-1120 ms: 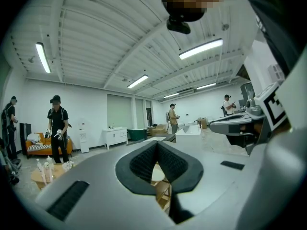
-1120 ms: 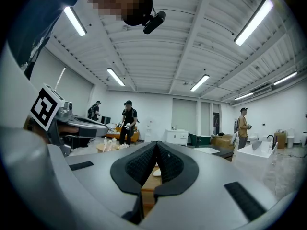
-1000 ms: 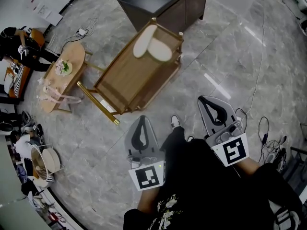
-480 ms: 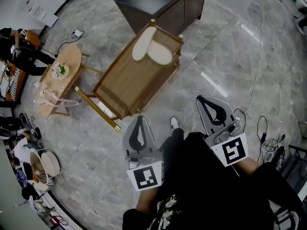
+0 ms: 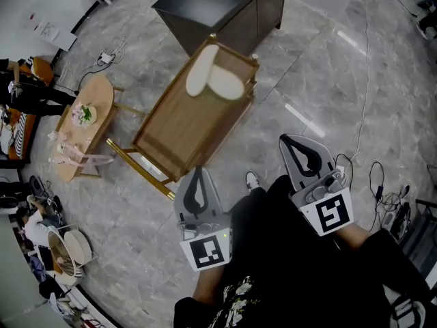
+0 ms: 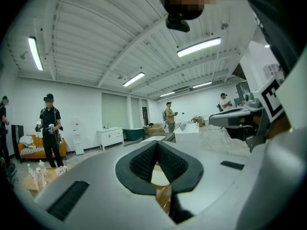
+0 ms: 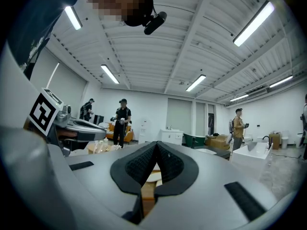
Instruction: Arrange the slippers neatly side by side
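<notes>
The left gripper and right gripper are both pinched fully shut with nothing in them. The slippers lie at an angle to each other at the far end of the wooden rack, well ahead. This looks like the approach. Next, the person must close in and open a jaw beside one slipper.
</notes>
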`<state>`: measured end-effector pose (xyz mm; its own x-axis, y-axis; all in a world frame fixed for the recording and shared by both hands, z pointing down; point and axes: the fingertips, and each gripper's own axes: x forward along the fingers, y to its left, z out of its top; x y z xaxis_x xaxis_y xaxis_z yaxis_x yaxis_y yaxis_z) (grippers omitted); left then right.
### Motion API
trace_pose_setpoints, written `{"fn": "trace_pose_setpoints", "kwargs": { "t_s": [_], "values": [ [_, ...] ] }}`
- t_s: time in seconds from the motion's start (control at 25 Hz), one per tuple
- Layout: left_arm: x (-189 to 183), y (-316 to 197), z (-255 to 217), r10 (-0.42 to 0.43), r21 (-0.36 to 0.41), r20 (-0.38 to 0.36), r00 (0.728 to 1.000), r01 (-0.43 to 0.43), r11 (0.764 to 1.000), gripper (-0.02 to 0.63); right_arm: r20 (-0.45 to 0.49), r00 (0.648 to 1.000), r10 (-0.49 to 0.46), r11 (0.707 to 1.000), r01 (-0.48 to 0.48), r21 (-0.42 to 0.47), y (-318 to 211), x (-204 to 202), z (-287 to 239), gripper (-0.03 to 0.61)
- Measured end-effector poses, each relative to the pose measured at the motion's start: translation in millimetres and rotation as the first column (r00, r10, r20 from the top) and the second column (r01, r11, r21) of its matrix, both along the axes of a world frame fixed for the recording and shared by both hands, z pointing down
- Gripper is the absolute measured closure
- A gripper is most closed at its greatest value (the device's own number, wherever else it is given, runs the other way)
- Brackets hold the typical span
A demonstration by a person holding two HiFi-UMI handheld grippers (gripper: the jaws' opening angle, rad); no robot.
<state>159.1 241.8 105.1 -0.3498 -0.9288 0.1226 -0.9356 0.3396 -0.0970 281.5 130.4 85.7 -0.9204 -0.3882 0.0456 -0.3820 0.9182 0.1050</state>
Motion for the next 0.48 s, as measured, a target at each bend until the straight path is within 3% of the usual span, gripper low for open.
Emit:
{"fn": "trace_pose_setpoints", "kwargs": {
  "t_s": [0.48],
  "values": [
    [-21.7,-23.0,8.1,0.039,0.020,-0.015,0.999,-0.038,0.999,0.611,-0.010,0.998,0.058,0.998,-0.058,-0.005,-20.4,-11.4,5.2,0.580]
  ]
}}
